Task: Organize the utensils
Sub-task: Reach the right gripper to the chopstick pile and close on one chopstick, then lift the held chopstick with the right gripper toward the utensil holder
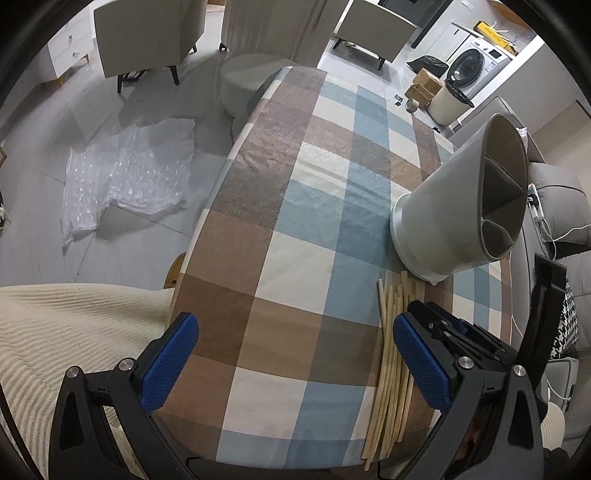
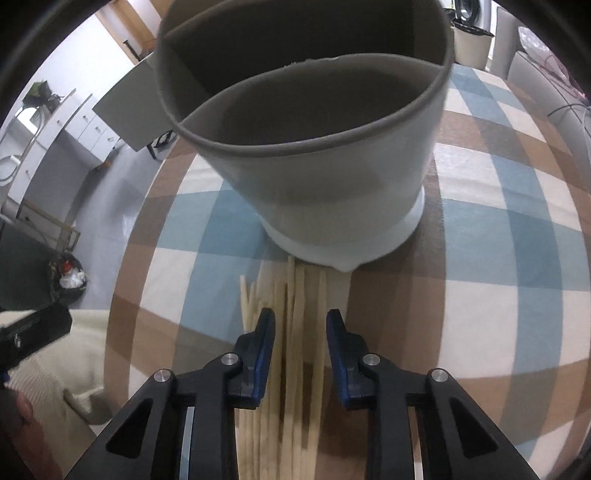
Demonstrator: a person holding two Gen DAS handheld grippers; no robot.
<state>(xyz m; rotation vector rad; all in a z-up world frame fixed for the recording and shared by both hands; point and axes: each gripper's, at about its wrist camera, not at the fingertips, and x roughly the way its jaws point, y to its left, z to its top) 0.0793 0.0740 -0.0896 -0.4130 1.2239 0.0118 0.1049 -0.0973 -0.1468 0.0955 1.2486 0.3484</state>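
A bundle of pale wooden chopsticks lies flat on the checked tablecloth, pointing at a grey utensil holder with inner dividers. My right gripper is open, low over the chopsticks, its fingers straddling several of them. In the left wrist view the chopsticks lie at the right, the holder stands beyond them, and the right gripper shows over them. My left gripper is open and empty above the tablecloth, left of the chopsticks.
The table's left edge drops to a grey floor with a sheet of bubble wrap. A cream blanket lies at the near left. Chairs stand at the far end; a grey sofa is at the right.
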